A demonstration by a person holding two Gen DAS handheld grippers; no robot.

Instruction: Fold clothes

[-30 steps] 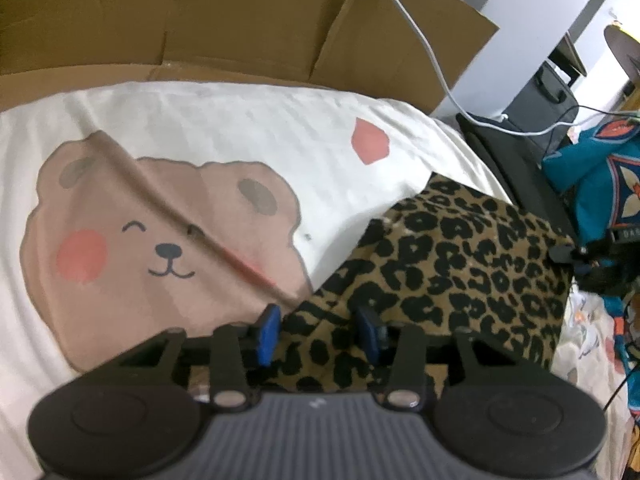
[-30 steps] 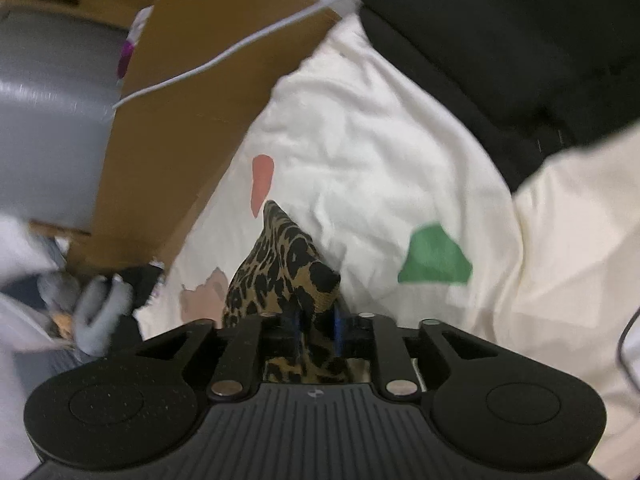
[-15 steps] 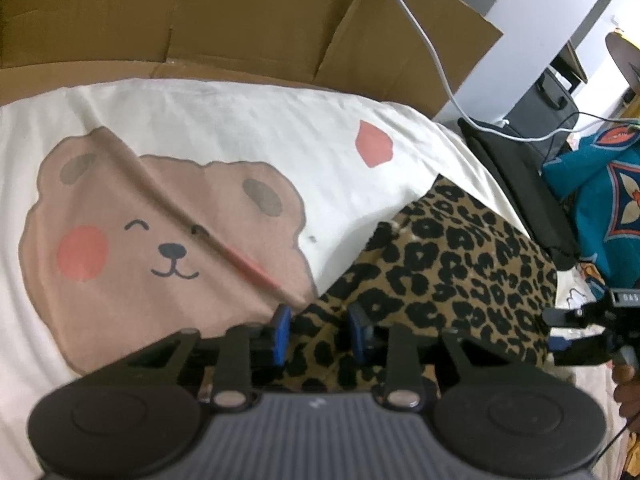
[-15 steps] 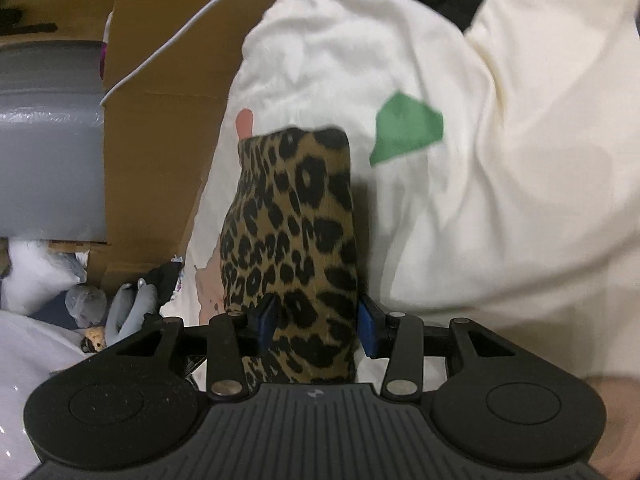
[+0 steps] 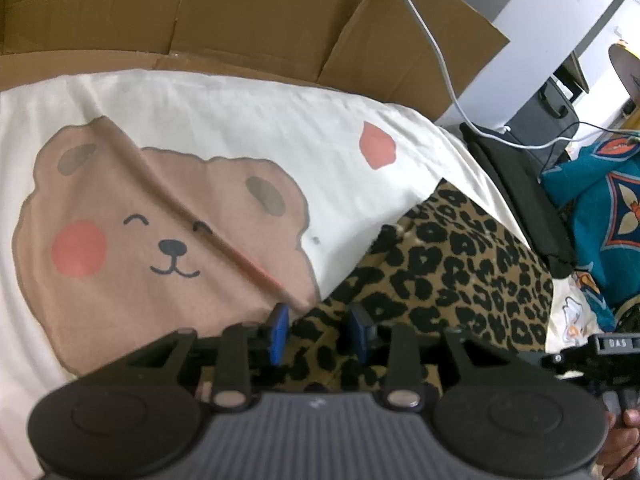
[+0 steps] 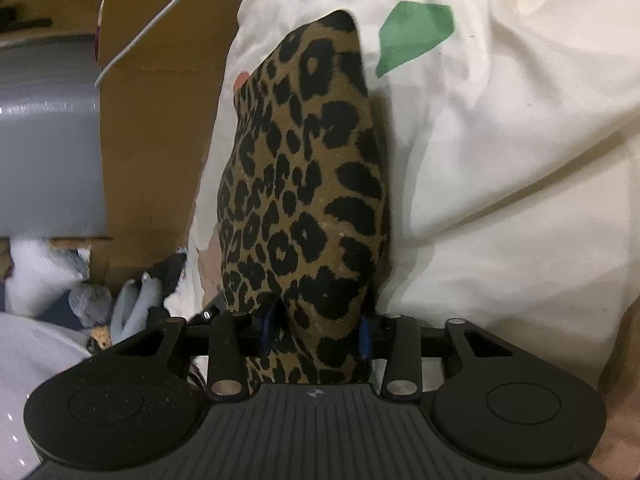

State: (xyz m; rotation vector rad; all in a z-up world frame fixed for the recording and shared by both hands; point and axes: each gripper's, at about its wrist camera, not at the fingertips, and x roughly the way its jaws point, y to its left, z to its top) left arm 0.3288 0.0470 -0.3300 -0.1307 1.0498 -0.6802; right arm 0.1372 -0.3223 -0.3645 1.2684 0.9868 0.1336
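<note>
Leopard-print cloth (image 5: 452, 268) lies on the cream bed sheet (image 5: 224, 120) with the bear picture (image 5: 160, 240), at the right side of the bear, and it reaches toward the near edge of the bed.

The left gripper (image 5: 319, 330) is at the near left corner of the cloth. Its blue pads (image 5: 279, 328) stand a moderate gap apart, with printed cloth between them; the pads look not pressed together, so I judge this gripper is open around the edge and not gripping it firmly.

In the right wrist view, the cloth (image 6: 304, 184) runs straight forward from the right gripper (image 6: 316, 334), with its long axis along the fingers. The fingers are also apart, and a thick fold of cloth fills the space between them. Whether they squeeze it I cannot tell for sure; it looks more loose than tight.

So both grippers are at the near end of the cloth, one at each corner, and the far end points away toward the cardboard (image 5: 248, 20). The right gripper also shows at the right edge of the left view (image 5: 600, 354).

My judgement: the next fold must go along this long axis, near end over far end, so both grippers must first close on their corners.
</note>
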